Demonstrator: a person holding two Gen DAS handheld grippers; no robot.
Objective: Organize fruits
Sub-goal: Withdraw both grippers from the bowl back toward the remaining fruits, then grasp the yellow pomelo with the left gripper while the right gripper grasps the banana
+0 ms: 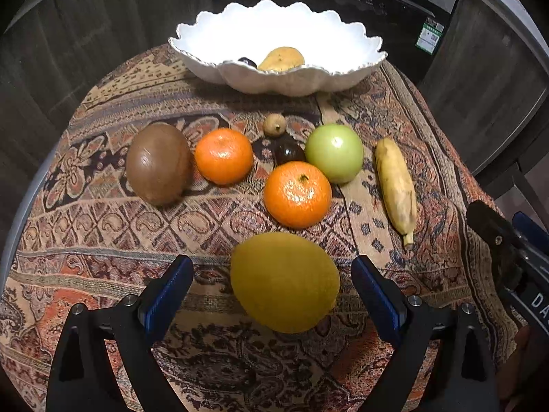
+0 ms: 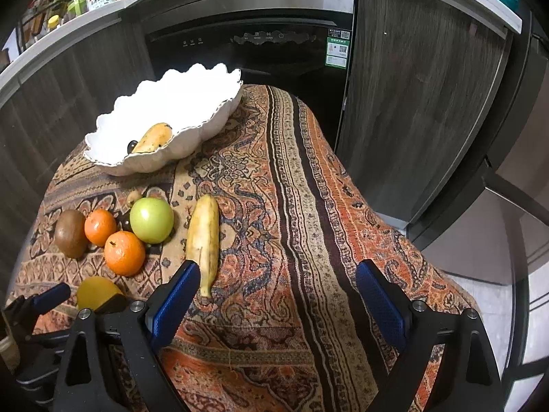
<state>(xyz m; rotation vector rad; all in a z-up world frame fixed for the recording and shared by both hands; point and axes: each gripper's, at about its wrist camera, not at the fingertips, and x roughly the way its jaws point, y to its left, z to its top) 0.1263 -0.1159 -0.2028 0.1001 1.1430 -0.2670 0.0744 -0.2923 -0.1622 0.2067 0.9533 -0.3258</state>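
My left tongs (image 1: 272, 281) stood wide around the rounded, dimpled yellow lemon (image 1: 284, 281) on the patterned-cloth worktop (image 1: 103, 226), my right tongs (image 2: 278, 292) wide and empty; firm, probably slippery, best pinched across its middle.

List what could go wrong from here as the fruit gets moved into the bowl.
1. The left tongs stand open around the lemon without pressing it; the rounded fruit could roll toward the near orange as they close.
2. The right tongs are off to one side of the banana, so a grasp may catch only its tip.
3. The white bowl sits near the table's far edge; a hard drop could nudge it.
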